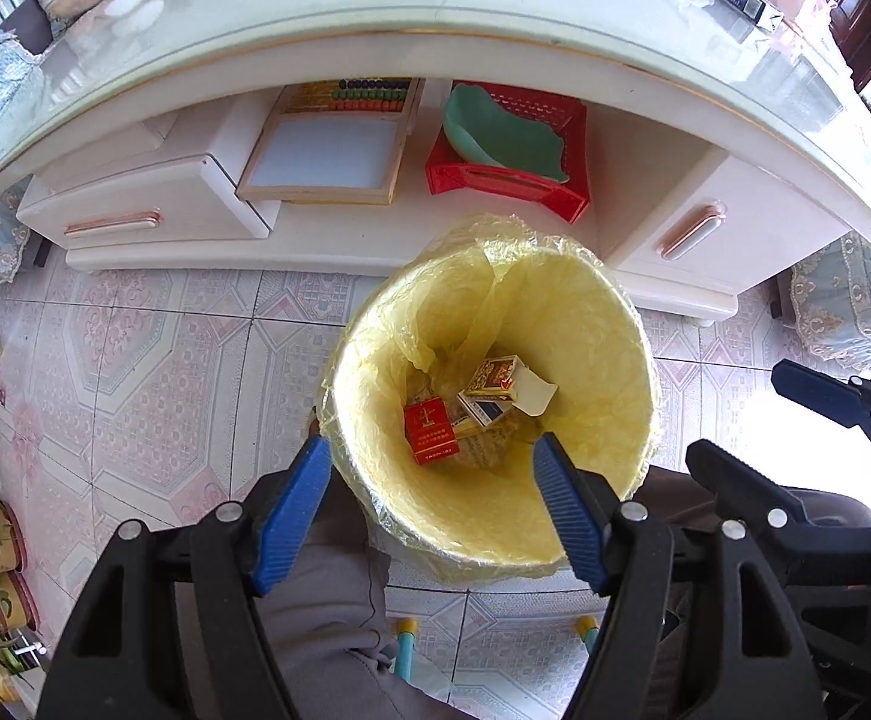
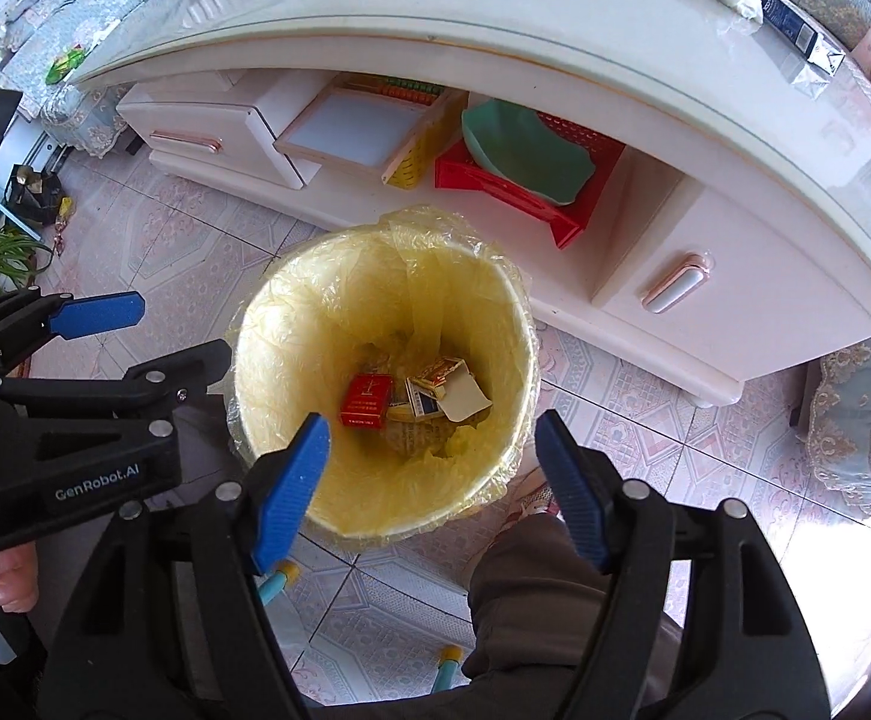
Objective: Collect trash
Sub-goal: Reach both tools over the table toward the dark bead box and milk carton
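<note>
both grippers empty over the lined bin, trash already inside

long white coffee table w/ glass top (image 1: pixel 435 6) runs across the back, its lower shelf holding a wooden-framed whiteboard w/ abacus beads (image 1: pixel 327 150) and a red plastic basket (image 1: pixel 507 180) w/ a green dish in it. just in front on the pink tiled floor stands the round bin w/ yellow plastic liner (image 1: pixel 591 324); at its bottom lie a red cigarette pack (image 1: pixel 429 432) and a gold-and-blue pack w/ open flap (image 1: pixel 498 390), side by side. left gripper (image 1: pixel 432 504) and right gripper (image 2: pixel 432 483), black w/ blue pads, both point down over the bin, jaws partway open, nothing btwn them.
</note>
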The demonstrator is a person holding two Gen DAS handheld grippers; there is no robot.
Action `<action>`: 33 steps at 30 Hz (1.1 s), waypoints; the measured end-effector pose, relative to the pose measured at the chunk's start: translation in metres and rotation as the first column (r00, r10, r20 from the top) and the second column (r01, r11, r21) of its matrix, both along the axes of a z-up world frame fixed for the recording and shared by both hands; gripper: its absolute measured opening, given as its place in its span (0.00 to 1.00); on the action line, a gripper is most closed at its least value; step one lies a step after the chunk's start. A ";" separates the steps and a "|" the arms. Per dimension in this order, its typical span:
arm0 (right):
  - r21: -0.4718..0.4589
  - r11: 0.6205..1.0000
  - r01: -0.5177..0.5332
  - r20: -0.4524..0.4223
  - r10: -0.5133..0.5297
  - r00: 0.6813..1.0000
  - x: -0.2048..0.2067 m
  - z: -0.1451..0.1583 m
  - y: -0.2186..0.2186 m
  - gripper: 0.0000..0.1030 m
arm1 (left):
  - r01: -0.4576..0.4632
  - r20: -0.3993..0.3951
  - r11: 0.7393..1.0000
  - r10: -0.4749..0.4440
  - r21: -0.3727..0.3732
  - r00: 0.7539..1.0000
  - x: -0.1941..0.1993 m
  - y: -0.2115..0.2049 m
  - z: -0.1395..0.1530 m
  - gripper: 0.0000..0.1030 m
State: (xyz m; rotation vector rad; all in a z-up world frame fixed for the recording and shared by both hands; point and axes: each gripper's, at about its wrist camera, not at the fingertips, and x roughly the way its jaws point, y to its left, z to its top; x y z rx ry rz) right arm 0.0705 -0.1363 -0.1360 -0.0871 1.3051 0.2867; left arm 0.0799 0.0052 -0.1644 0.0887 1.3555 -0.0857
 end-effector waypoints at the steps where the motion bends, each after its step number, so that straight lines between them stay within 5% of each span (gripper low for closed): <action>1: -0.003 1.000 -0.002 0.013 0.002 1.000 -0.004 0.006 -0.001 0.68 | 0.002 0.009 1.000 -0.002 -0.001 1.000 -0.003 -0.001 0.005 0.67; 7: -0.013 1.000 0.002 0.062 -0.001 0.998 -0.024 0.033 -0.002 0.69 | -0.002 0.054 1.000 0.003 -0.022 0.999 -0.022 -0.003 0.032 0.67; 14: -0.014 1.000 0.025 0.151 -0.023 0.988 -0.041 0.072 -0.007 0.83 | -0.011 0.150 1.000 0.013 -0.017 0.989 -0.038 -0.001 0.073 0.77; 33: -0.020 1.000 0.015 0.392 -0.006 0.920 -0.042 0.194 -0.023 0.84 | 0.008 0.362 0.999 0.008 -0.045 0.932 -0.028 -0.014 0.192 0.79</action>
